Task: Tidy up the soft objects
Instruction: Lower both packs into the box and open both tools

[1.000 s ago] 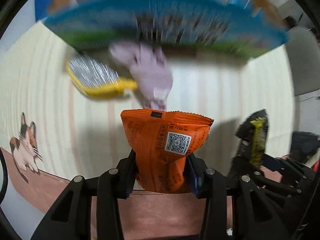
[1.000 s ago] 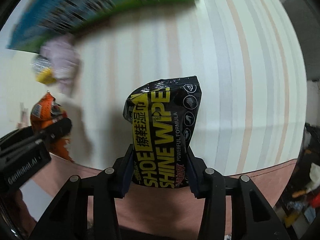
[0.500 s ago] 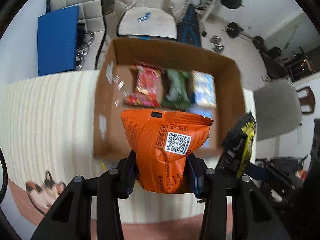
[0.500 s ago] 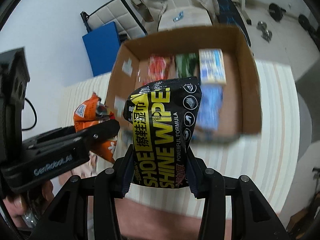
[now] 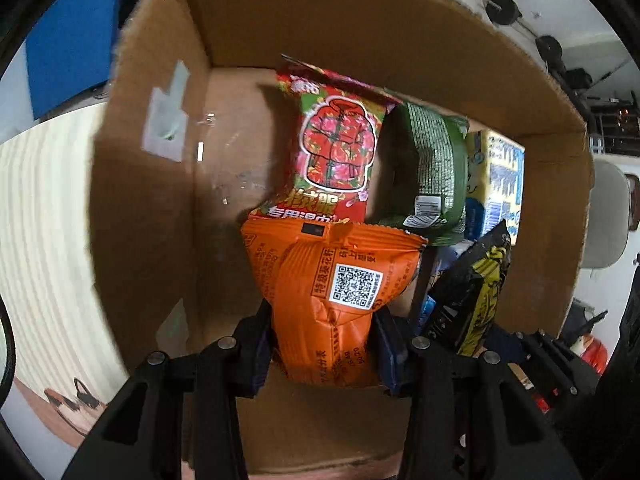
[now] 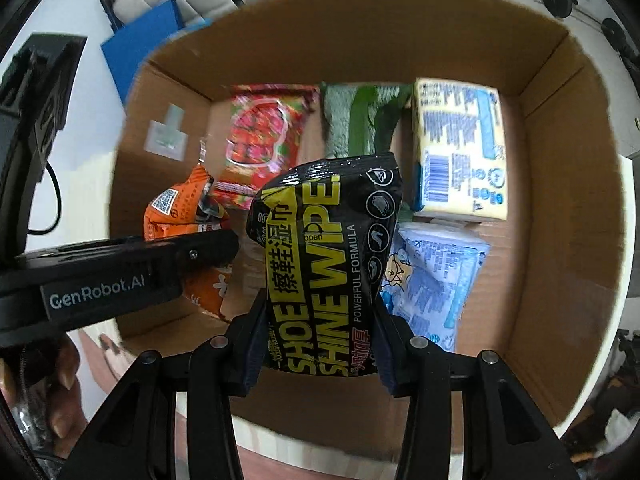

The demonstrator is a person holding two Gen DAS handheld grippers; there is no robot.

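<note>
1. The left claw (image 5: 326, 334) pinches an orange packet (image 5: 332, 292) by its lower half – the packet stands upright between the two fingers, its white code square facing the camera.
2. The right claw (image 6: 320, 344) grips a black wipes pack (image 6: 324, 264) with yellow lettering in the same way, upright between its fingers.
3. Both packs hang over the open cardboard box (image 6: 560, 240), which sits on a striped surface (image 5: 44, 220).
4. Inside the box, along the far wall, lie a red flowered packet (image 5: 336, 148), a green packet (image 5: 436, 172) just beside it, and a yellow-and-blue tissue pack (image 6: 460, 148) to the right.
5. Nearer in the right wrist view, a pale blue packet (image 6: 432, 276) lies on the box floor, partly behind the black pack.
6. The orange packet sits at the left side of the box, near the red one; the black pack is toward the middle – the two held packs are close together but apart.
</note>
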